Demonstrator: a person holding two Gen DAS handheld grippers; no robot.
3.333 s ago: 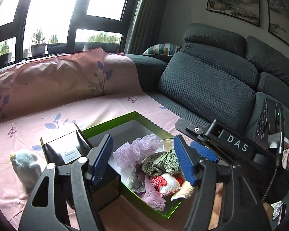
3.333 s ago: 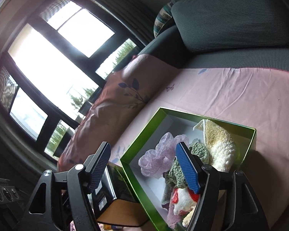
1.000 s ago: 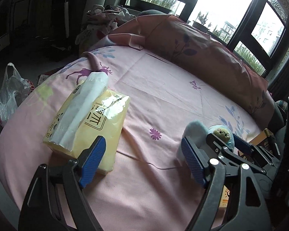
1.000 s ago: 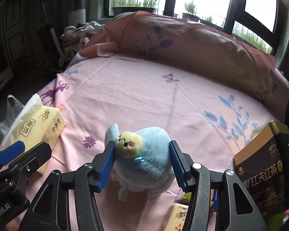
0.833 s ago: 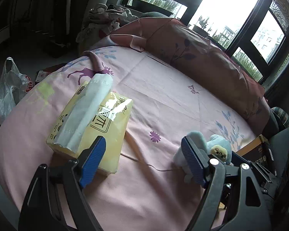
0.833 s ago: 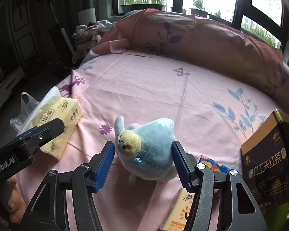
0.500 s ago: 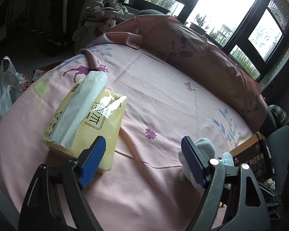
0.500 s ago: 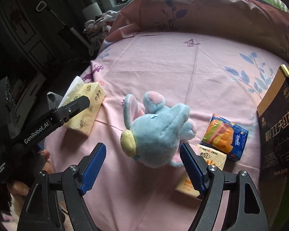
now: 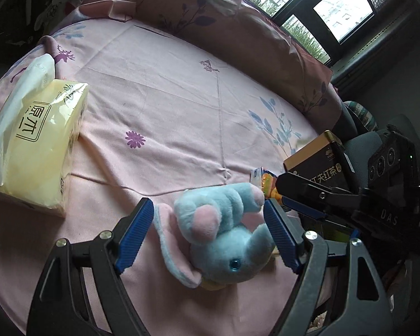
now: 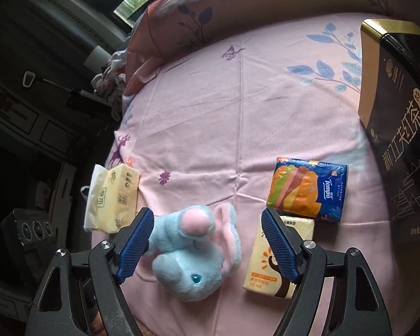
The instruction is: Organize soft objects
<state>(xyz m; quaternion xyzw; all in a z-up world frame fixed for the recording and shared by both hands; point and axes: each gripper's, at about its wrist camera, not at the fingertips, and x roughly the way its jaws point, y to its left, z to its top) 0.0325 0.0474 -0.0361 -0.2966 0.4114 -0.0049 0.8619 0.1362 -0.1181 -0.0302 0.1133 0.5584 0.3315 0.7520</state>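
Note:
A blue and pink plush toy (image 9: 224, 232) (image 10: 187, 263) lies on its side on the pink sheet (image 9: 182, 98). My left gripper (image 9: 208, 235) is open, with the toy lying between its blue pads; the right-hand pad is close against the toy's body. My right gripper (image 10: 207, 243) is open too and straddles the same toy from the other side, its pads clear of the fur. In the left wrist view the right gripper (image 9: 285, 193) reaches in from the right, beside the toy's foot.
A large yellow tissue pack (image 9: 33, 140) (image 10: 112, 198) lies near the sheet's left edge. A blue and orange Tempo tissue pack (image 10: 308, 190) and a small yellow tissue pack (image 10: 277, 254) lie right of the toy. A black tea tin (image 10: 400, 128) (image 9: 316, 165) stands beyond them.
My right gripper was shut on the toy a second ago; its jaws have spread and the toy now lies on the sheet. My left gripper swung right until the toy sat between its pads.

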